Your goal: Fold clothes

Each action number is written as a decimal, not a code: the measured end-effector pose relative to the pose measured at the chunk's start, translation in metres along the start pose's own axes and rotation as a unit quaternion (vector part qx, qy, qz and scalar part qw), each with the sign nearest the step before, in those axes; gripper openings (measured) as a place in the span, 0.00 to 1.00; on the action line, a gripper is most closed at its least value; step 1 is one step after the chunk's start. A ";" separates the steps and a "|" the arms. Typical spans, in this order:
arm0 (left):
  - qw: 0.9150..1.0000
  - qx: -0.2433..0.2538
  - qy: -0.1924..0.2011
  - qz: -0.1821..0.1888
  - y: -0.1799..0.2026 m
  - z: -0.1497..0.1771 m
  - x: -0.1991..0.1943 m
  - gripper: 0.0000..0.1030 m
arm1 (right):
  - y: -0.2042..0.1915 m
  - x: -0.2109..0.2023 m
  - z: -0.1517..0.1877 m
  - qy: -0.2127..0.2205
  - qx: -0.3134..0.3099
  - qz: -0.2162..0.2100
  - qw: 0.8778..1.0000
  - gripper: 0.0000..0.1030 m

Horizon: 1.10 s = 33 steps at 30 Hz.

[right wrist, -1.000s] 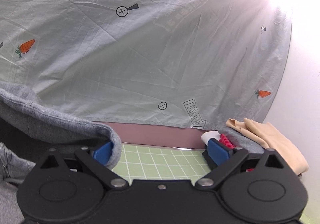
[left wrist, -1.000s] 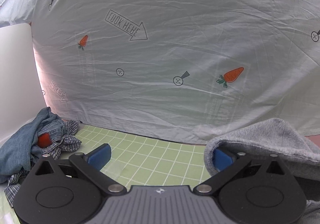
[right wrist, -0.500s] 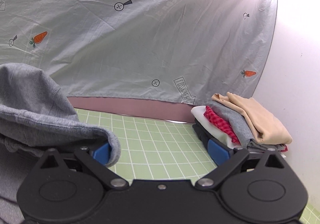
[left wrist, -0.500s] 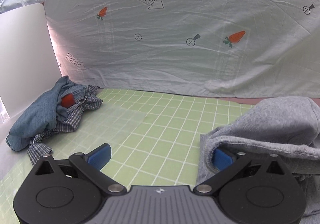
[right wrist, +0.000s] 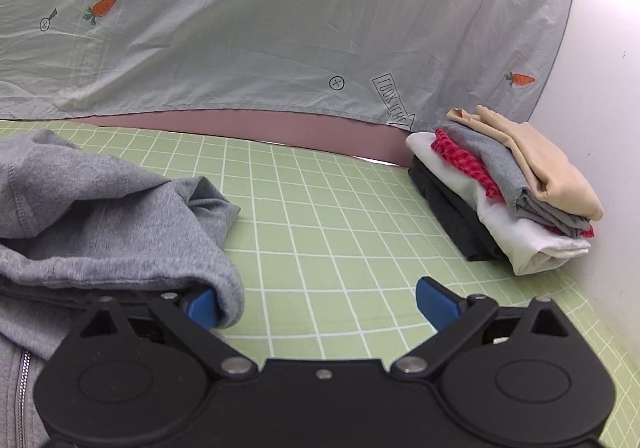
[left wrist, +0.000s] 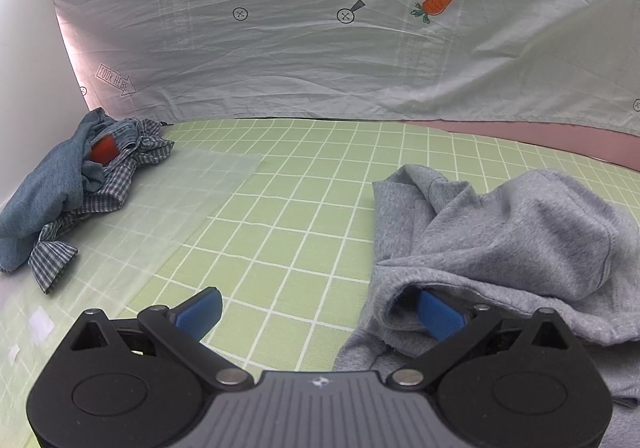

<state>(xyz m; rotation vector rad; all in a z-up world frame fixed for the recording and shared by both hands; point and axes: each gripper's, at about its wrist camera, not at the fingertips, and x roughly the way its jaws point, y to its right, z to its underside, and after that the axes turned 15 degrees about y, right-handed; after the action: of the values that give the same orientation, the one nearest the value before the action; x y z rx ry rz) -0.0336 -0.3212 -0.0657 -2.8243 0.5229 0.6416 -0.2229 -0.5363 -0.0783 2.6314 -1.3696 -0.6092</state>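
A grey zip hoodie (left wrist: 520, 232) lies bunched on the green grid mat (left wrist: 280, 208); it also shows at the left of the right wrist view (right wrist: 100, 208). My left gripper (left wrist: 320, 314) is open; its right finger sits under a fold of the hoodie, its left finger is bare over the mat. My right gripper (right wrist: 320, 306) is open; its left finger is tucked under the hoodie's edge, its right finger is free. Neither gripper pinches the cloth.
A crumpled pile of denim and checked clothes (left wrist: 76, 184) lies at the mat's left. A stack of folded clothes (right wrist: 504, 184) stands at the right by the white wall. A pale carrot-print sheet (left wrist: 320, 28) hangs behind the mat.
Both grippers have drawn back from the sheet toward the near side, and more mat shows. The hoodie has dropped from hanging on the fingers to lying bunched on the mat.
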 end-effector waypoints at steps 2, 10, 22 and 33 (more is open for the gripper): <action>1.000 -0.001 0.002 0.012 0.003 -0.002 -0.003 1.00 | 0.000 -0.002 0.000 -0.002 0.005 -0.003 1.000 0.97; 0.999 -0.017 0.013 0.042 0.009 -0.009 -0.022 1.00 | 0.006 -0.012 -0.008 -0.002 0.036 -0.005 0.999 0.97; 0.999 -0.017 0.008 0.027 0.010 -0.016 -0.008 1.00 | 0.012 -0.022 -0.032 0.028 0.103 -0.005 0.994 0.97; 1.000 -0.007 -0.007 0.017 0.006 -0.009 -0.001 1.00 | 0.026 -0.024 -0.003 -0.042 0.096 -0.007 0.994 0.97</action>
<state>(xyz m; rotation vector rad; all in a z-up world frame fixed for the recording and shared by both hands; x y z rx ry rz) -0.0330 -0.3288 -0.0579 -2.8274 0.5687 0.6740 -0.2538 -0.5325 -0.0617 2.7957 -1.5053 -0.6258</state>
